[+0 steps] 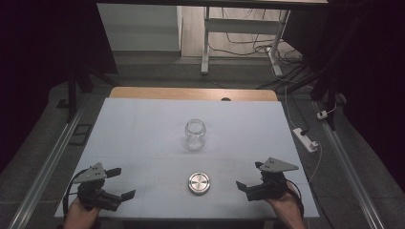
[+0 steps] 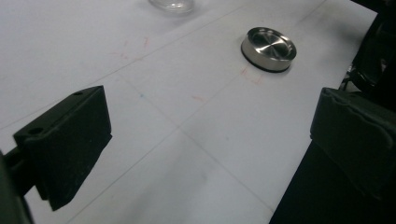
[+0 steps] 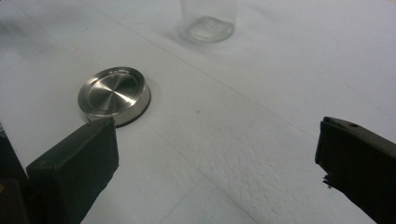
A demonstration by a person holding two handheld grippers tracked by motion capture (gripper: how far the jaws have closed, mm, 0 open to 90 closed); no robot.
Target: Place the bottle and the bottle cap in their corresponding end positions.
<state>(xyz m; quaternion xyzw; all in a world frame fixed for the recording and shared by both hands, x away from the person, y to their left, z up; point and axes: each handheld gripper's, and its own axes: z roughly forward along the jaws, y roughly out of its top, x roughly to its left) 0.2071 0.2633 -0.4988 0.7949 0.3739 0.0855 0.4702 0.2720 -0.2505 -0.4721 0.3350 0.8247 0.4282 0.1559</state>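
Between the jaws of the left gripper (image 1: 118, 182) lies bare white tabletop (image 1: 143, 124); the jaws stand wide apart and hold nothing, low over the near left corner. Its own view shows the same gap, with faint pencil lines and small red marks on the sheet under it. The right gripper (image 1: 249, 175) sits at the near right corner, its jaws likewise spread and empty, pointing leftward across the tabletop. Each gripper is held by a hand coming in from the near edge, and each carries a grey three-cornered plate on top.

Midway between the two grippers, near the front edge, a round metal lid (image 1: 198, 183) lies flat with its dished, brushed face up and a dark ring around its base. In the right gripper view the lid (image 3: 114, 94) shows just past the tip of that view's left-hand jaw, apart from it. In the left gripper view the lid (image 2: 269, 48) lies farther off, well clear of both jaws.

Beyond the lid, near the middle of the tabletop, a clear glass jar (image 1: 195, 134) stands upright with its mouth uncovered. Jar and lid are well apart.
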